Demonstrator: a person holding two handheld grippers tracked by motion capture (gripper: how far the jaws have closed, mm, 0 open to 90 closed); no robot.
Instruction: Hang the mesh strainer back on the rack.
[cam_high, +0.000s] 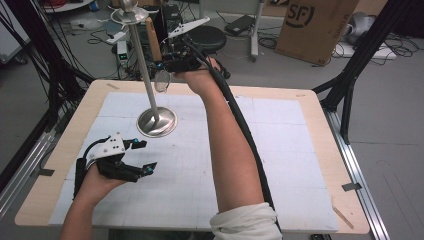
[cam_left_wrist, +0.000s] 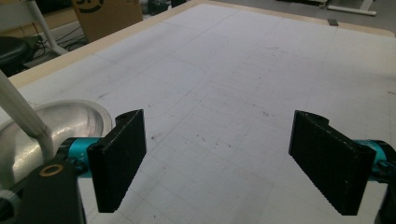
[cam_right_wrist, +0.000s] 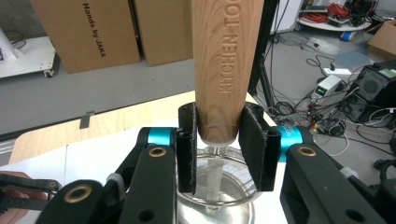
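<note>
A: What's in hand here?

B: A small mesh strainer (cam_right_wrist: 219, 179) with a wooden handle (cam_right_wrist: 223, 65). The right gripper (cam_right_wrist: 220, 149) has its fingers (cam_right_wrist: 256, 144) closed on the lower end of that handle, just above the wire bowl. In the high view the right gripper (cam_high: 181, 62) holds it up in the air beside the pole of a metal stand (cam_high: 145, 65), above the far edge of the table (cam_high: 320, 165).

A: Which way does it run?

B: In the right gripper view the handle rises straight up between the fingers, and the mesh bowl hangs below them. So its long axis crosses the fingers, roughly upright as that camera sees it. In the high view the bowl shows as a faint ring just beside the pole.

A: How far along would you say?

B: The pick-up looks done: the strainer is off the table and carried to the stand. Hanging it there, I'd judge, is what's left; I can't tell whether it touches the pole or any hook.

A: And the other hand?

B: The left gripper (cam_high: 137, 159) rests low near the table's front left, fingers (cam_left_wrist: 119, 161) spread wide with nothing between them. The stand's round base (cam_left_wrist: 28, 135) sits just beyond its left finger on the white mat (cam_left_wrist: 243, 84).
</note>
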